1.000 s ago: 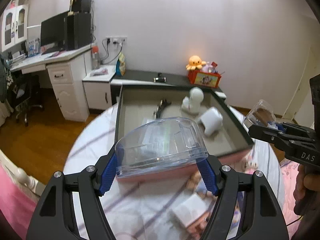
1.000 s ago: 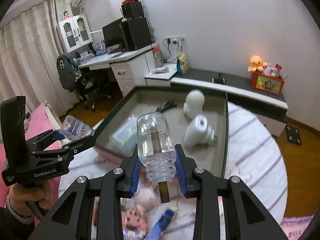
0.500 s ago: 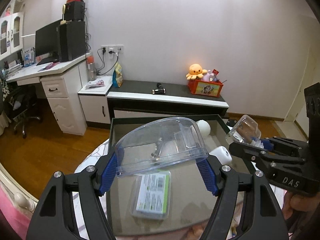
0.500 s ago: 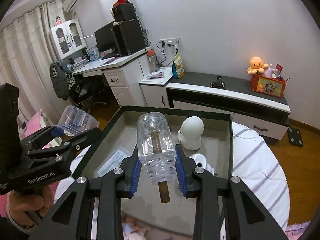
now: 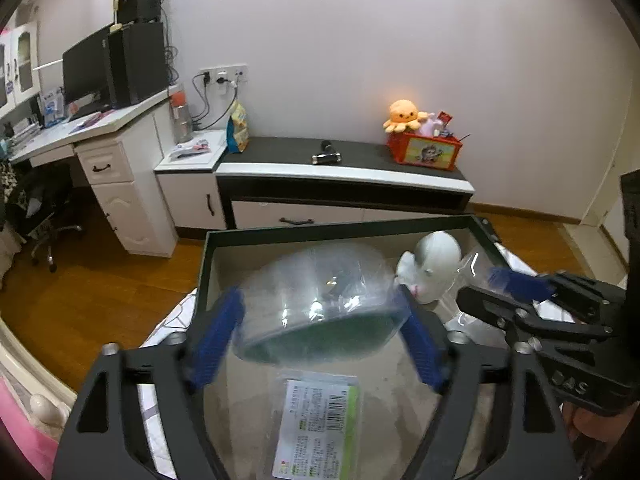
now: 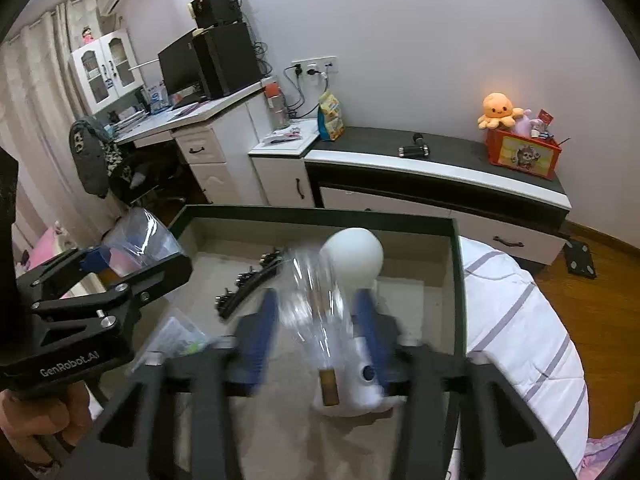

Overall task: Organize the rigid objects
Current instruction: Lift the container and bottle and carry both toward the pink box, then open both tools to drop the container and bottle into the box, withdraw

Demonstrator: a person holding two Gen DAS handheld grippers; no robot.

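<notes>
Both grippers hang over the open box (image 5: 280, 236) so released items fall inside. Left gripper (image 5: 320, 340): jaws just opening, clear bowl (image 5: 320, 300) loose between them. Right gripper (image 6: 316, 324): jaws just opening, clear bottle (image 6: 312, 304) blurred between the parted pads, apparently dropping beside the white figure (image 6: 354, 252).

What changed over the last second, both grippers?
Both grippers moved from the table's near edge to over the tray. The left gripper has just been opening, its pads clear of the blurred clear container. The right gripper has just been opening too, the clear bottle loose between its fingers. The white figure, packet and black clips stayed in the tray.
</notes>
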